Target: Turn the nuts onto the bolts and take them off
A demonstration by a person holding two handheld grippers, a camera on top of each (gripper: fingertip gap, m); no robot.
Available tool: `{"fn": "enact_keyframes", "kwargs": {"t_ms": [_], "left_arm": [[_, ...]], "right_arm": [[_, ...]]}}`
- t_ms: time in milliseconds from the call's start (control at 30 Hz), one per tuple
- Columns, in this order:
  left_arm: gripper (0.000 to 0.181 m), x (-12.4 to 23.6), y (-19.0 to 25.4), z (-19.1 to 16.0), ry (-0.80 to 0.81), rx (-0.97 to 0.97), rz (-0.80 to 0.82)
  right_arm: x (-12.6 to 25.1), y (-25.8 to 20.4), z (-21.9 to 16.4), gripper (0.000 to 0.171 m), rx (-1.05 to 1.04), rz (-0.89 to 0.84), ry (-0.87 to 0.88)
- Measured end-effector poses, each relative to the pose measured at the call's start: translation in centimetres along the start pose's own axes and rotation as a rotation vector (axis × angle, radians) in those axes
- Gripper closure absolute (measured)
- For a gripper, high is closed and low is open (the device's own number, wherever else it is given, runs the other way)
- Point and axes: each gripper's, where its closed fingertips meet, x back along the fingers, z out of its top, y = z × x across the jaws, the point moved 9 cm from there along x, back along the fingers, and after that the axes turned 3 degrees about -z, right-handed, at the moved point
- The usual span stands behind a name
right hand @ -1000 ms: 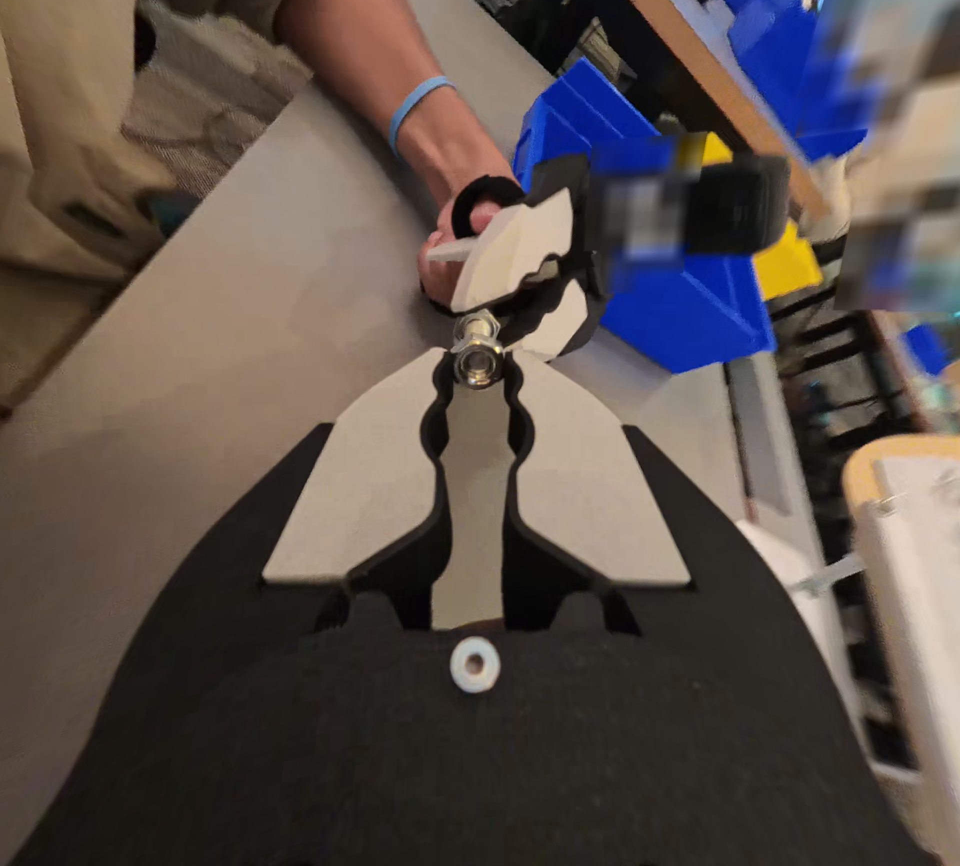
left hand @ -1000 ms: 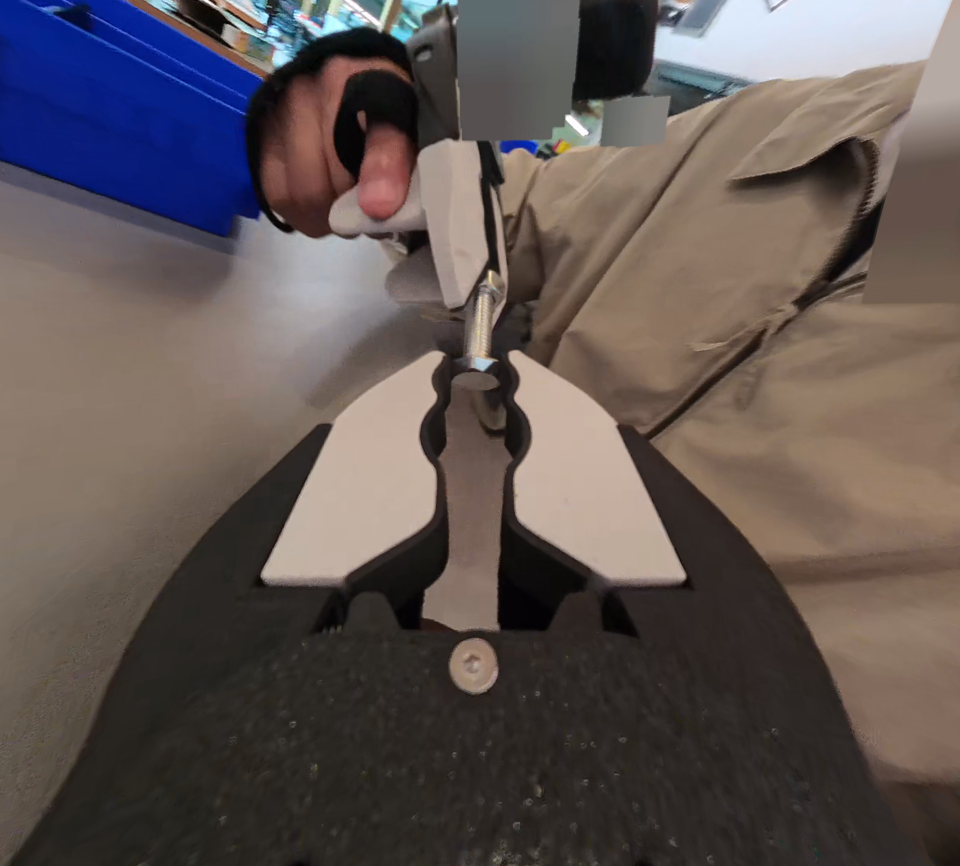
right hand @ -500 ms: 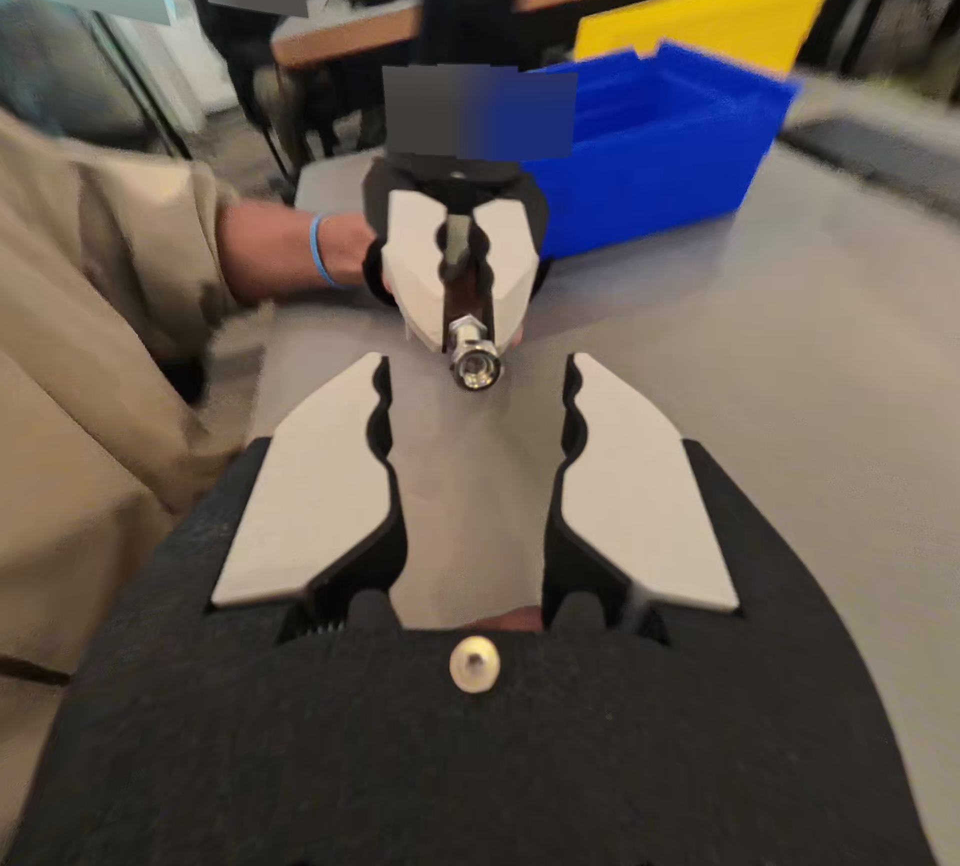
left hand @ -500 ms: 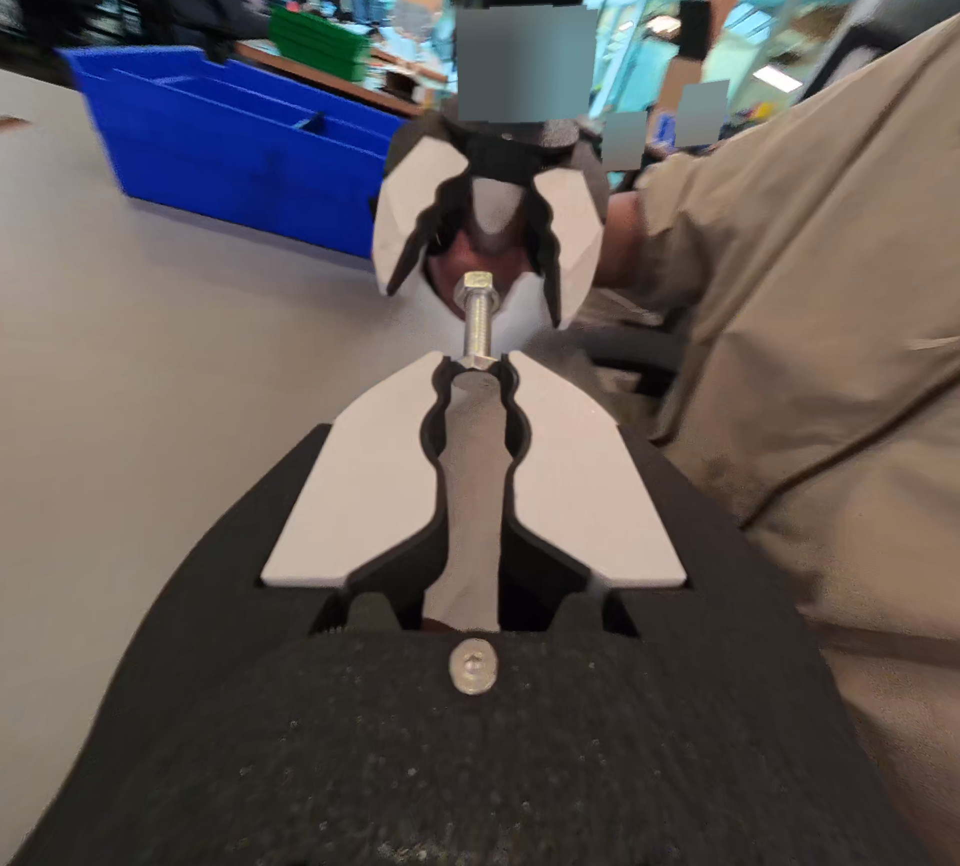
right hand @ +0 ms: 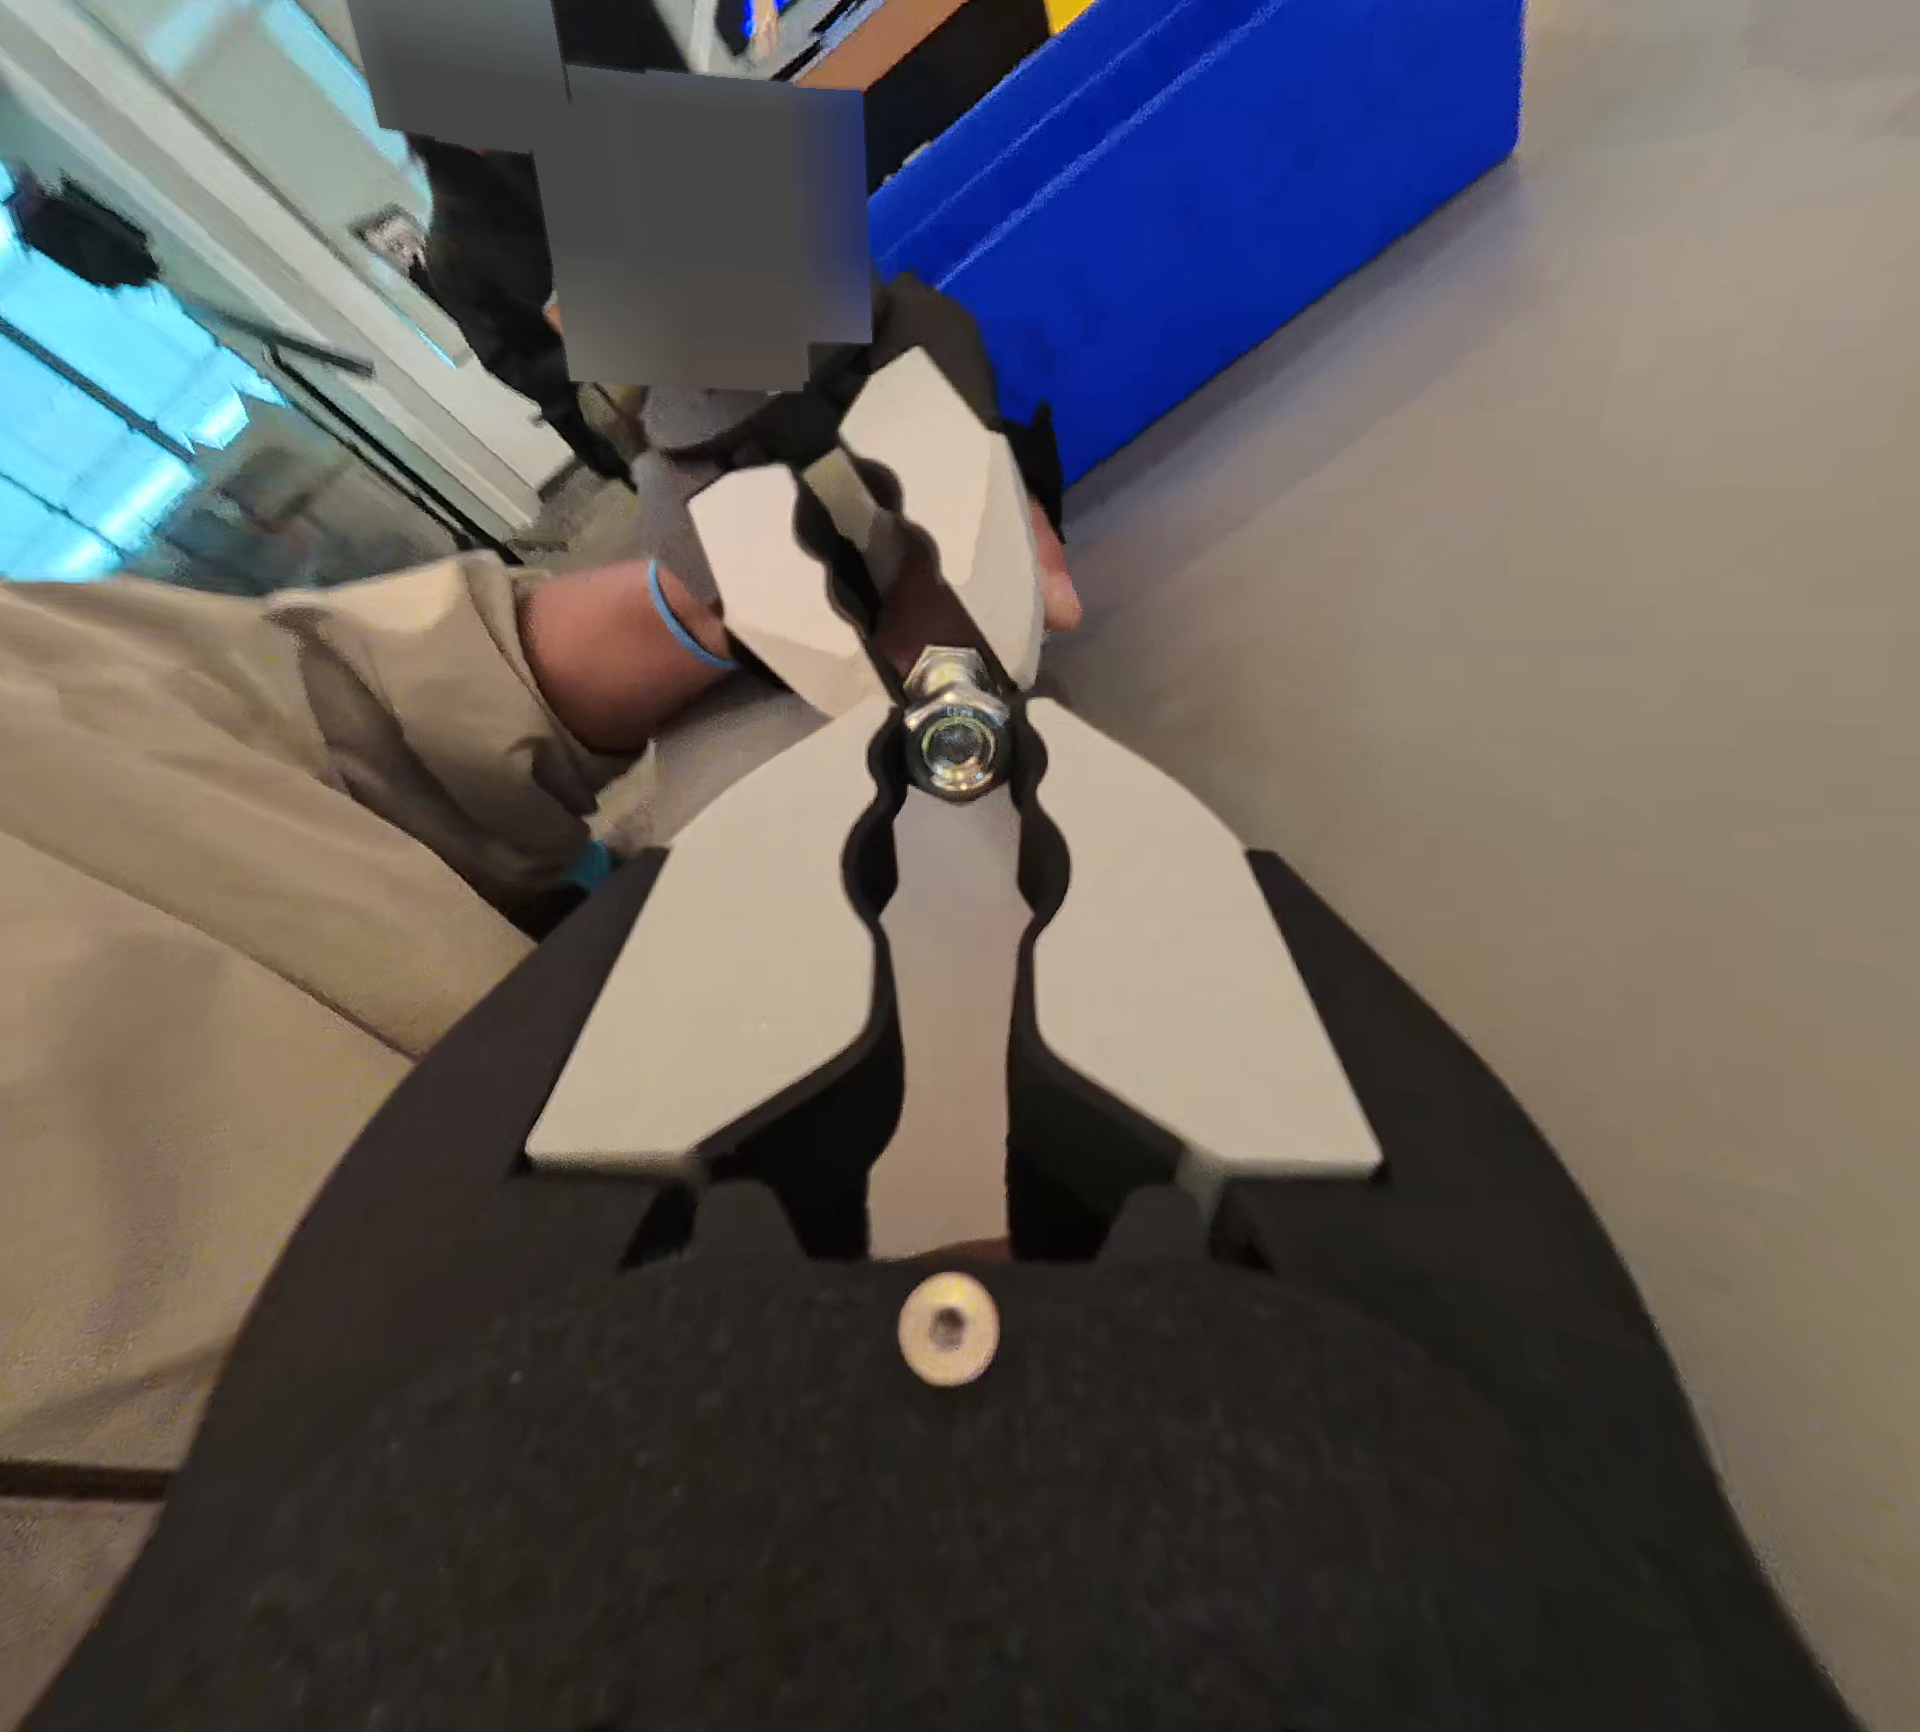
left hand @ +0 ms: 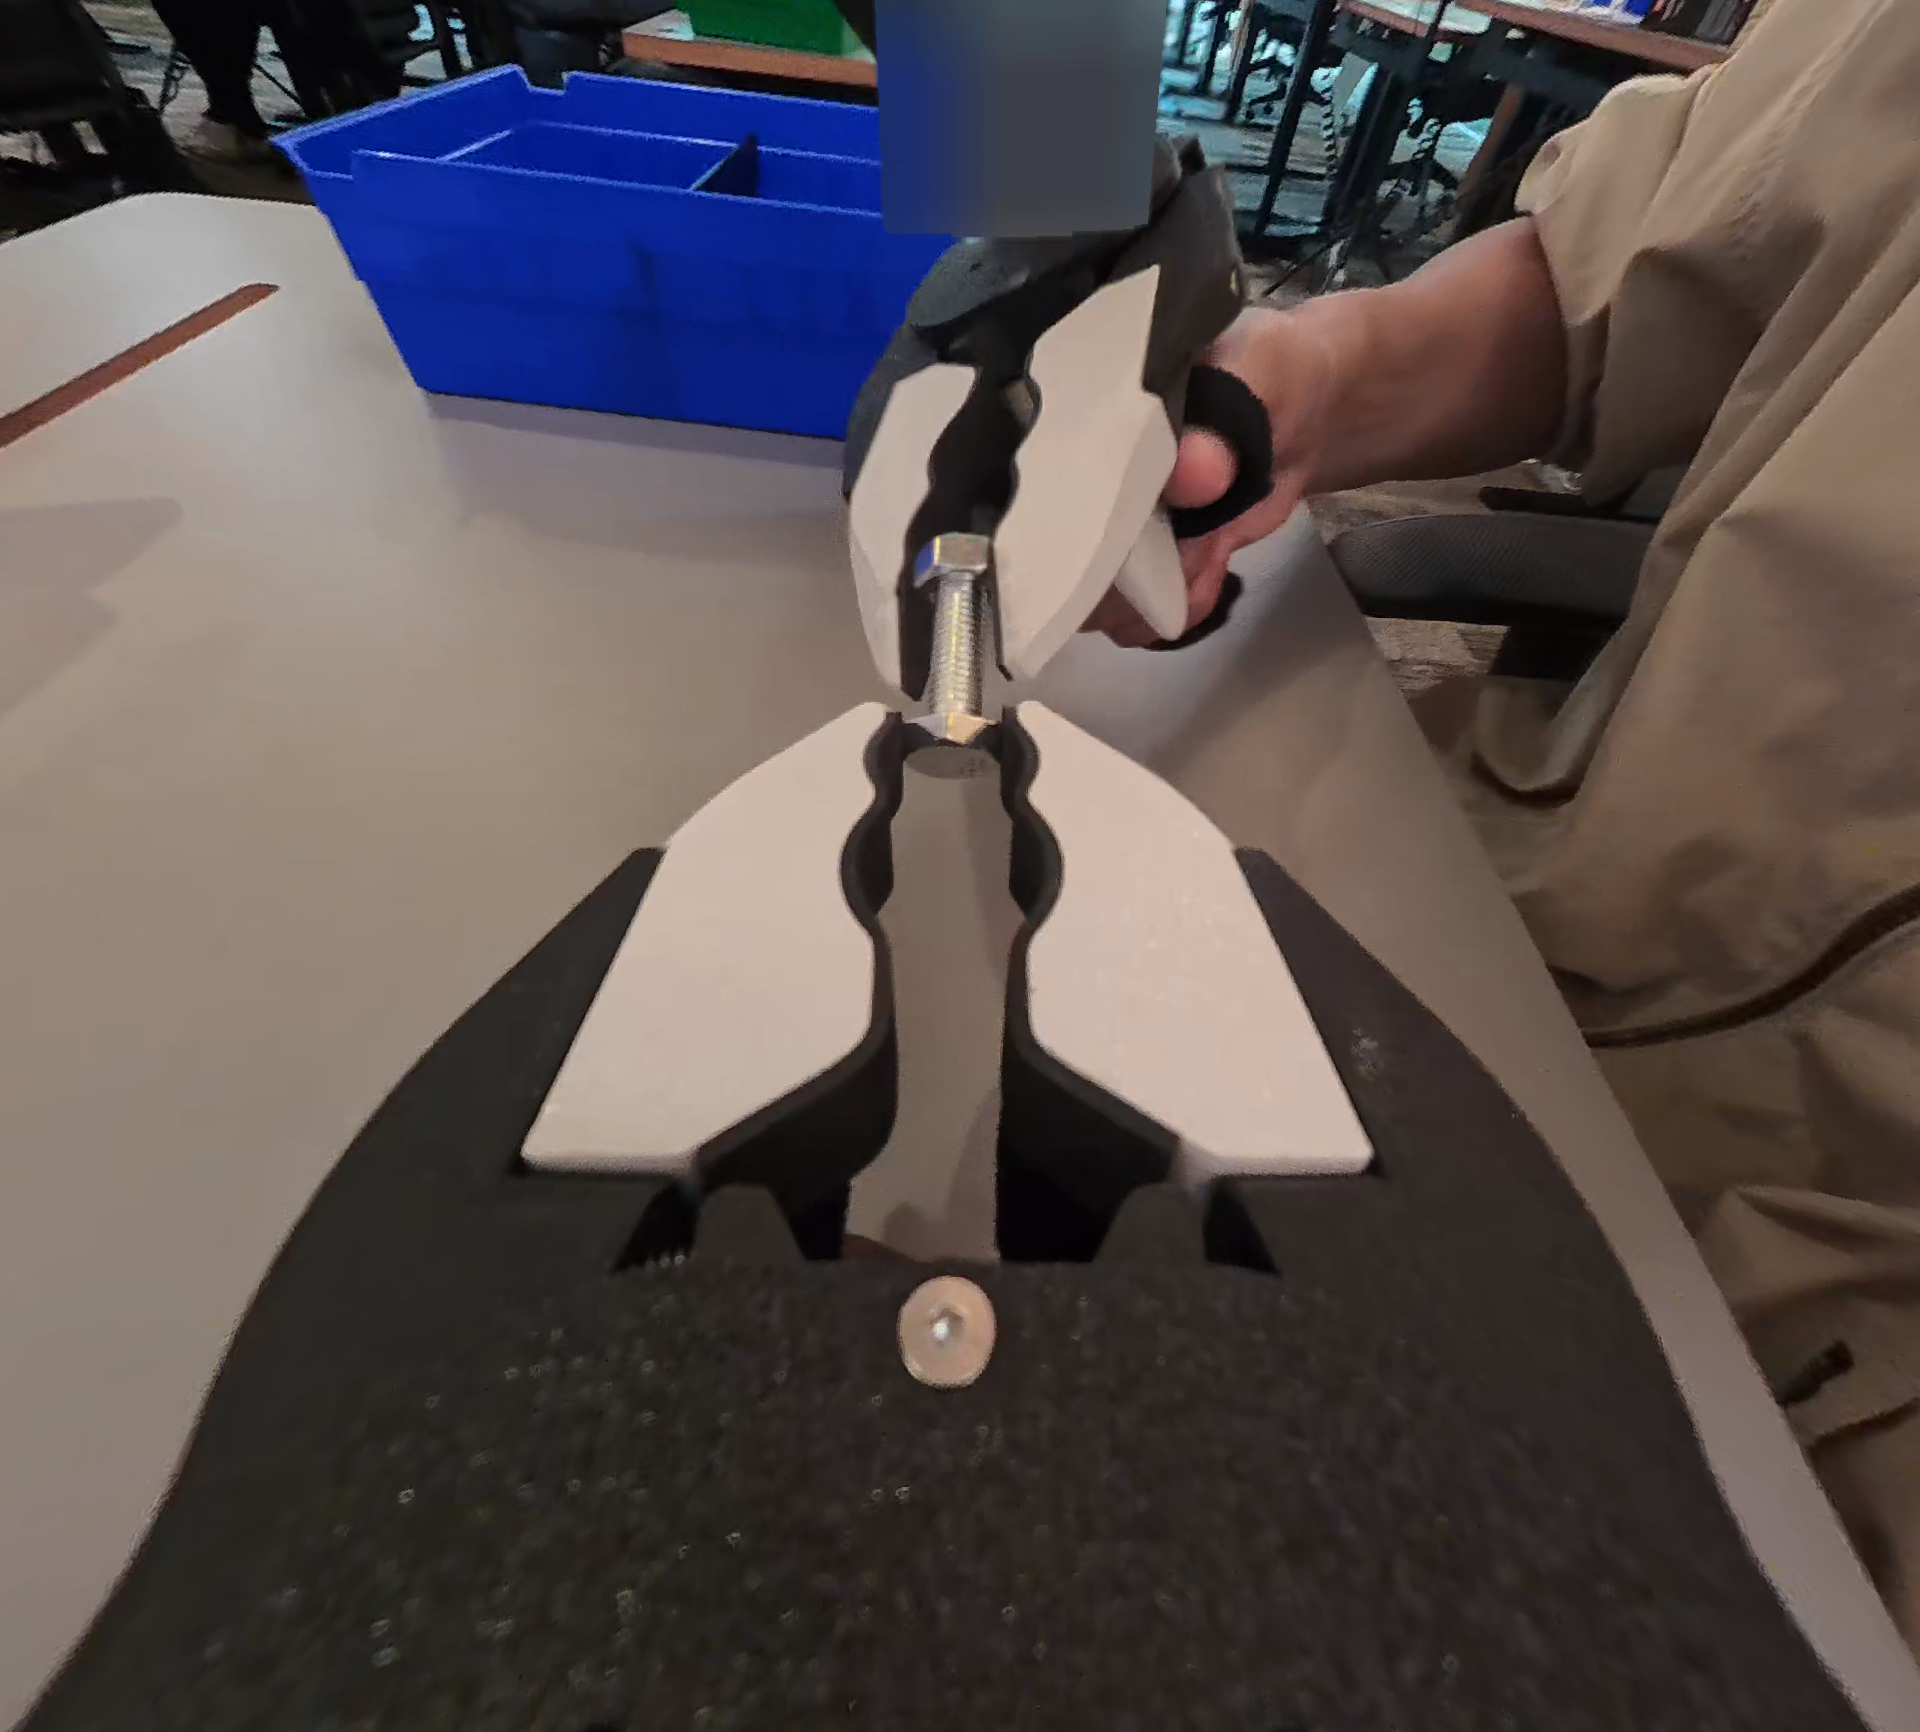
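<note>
Now the left gripper point(left hand: 948, 732) clenches the bolt point(left hand: 956, 643) head; right gripper point(right hand: 954, 747) seemingly clamps the nut point(right hand: 954, 744).

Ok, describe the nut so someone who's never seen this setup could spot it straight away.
Above the grey table, in front of the blue bin, two grippers meet tip to tip along a silver bolt. The nut is the hex piece pinched by the right gripper; unlike the solid bolt head in the left gripper, it has a hole showing the bolt's end.
</note>
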Motion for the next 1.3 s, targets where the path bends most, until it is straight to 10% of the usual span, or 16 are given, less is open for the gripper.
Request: {"fn": "enact_keyframes", "kwargs": {"t_ms": [467,667,800,1000,1300], "left_arm": [[0.164,-0.7,0.8,-0.5,0.079,0.283,-0.393],[0.164,0.3,0.0,0.0,0.111,0.247,-0.313],[0.164,0.7,-0.4,0.4,0.109,0.152,-0.150],[0.164,0.3,-0.1,0.4,-0.022,-0.127,0.153],[0.164,-0.2,0.1,-0.1,-0.042,-0.076,0.078]], "right_arm": [[0.9,-4.0,1.2,0.152,1.277,0.055,-0.281],[1.4,-3.7,2.7,0.117,0.998,0.051,-0.095],[1.2,-0.9,2.5,0.104,0.460,-0.008,-0.030],[1.3,1.6,0.3,0.121,-0.283,0.097,0.098],[0.3,0.8,-0.7,0.152,-0.135,0.028,0.054]]}}
